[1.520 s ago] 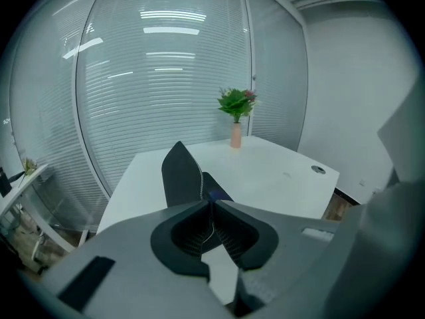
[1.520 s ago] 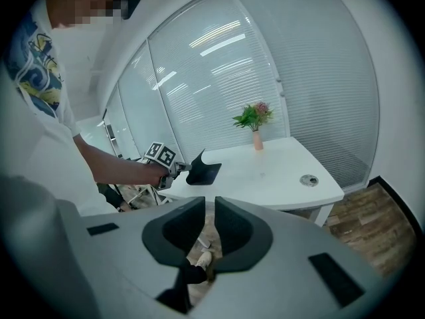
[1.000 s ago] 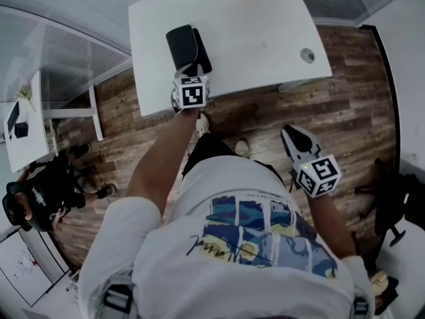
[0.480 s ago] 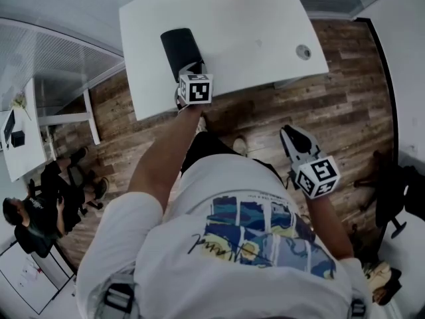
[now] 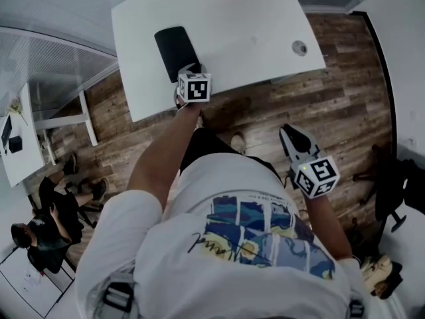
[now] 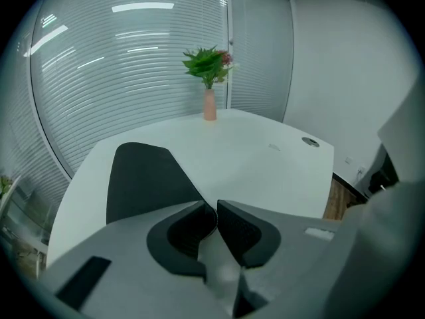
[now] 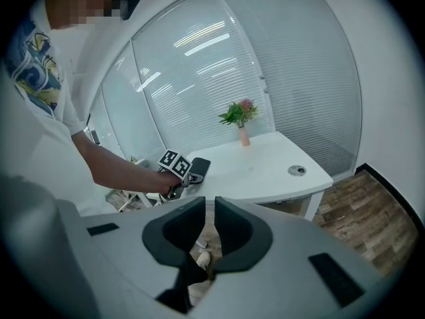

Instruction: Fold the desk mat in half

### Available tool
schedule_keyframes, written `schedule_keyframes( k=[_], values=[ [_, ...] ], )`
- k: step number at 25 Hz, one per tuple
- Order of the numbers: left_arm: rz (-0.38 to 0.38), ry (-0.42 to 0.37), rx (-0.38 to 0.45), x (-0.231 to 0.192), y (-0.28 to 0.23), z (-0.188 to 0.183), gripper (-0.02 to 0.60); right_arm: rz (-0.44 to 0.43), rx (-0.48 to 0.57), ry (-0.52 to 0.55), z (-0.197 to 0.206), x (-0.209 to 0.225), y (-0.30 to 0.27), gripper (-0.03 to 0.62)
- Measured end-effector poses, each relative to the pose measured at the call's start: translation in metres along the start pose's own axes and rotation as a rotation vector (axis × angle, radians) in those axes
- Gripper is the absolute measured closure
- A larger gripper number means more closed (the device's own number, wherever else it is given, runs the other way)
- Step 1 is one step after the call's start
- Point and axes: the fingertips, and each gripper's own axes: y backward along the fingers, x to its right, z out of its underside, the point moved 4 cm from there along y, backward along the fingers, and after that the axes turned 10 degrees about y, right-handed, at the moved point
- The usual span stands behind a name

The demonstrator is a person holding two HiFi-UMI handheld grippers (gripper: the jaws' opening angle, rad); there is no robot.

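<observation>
The black desk mat [image 5: 174, 47] lies flat as a narrow folded strip on the white table [image 5: 252, 38], near its left side. My left gripper [image 5: 191, 68] hovers at the mat's near end, pointing down. In the left gripper view the mat [image 6: 143, 178] lies just beyond the left jaw. The left gripper [image 6: 216, 205] has just been opening; its jaws stand slightly apart with only bare table showing in the gap. My right gripper [image 5: 290, 133] hangs shut and empty over the wooden floor, away from the table. Its own view [image 7: 210, 201] shows the mat [image 7: 199, 167] far off.
A pink vase with a green plant [image 6: 210, 105] stands at the table's far edge. A round cable hole [image 5: 300, 47] is at the table's right. A seated person [image 5: 40, 244] is at the lower left, a dark chair [image 5: 392, 198] at the right.
The mat's offset upper layer near the left gripper has settled into one flat strip. The left gripper has sunk a little at the mat's near end. The right gripper has stayed put.
</observation>
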Motion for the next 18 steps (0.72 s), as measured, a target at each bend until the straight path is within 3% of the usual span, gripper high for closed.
schedule_keyframes(
  k=[11,18],
  values=[
    [0.037,0.008,0.010,0.011,0.014,0.006,0.506,-0.022,0.014,0.019,-0.005,0.000,0.005,0.553],
    [0.080,0.030,0.070,0.023,0.049,0.003,0.506,-0.044,0.027,0.042,-0.007,-0.002,0.014,0.557]
  ],
)
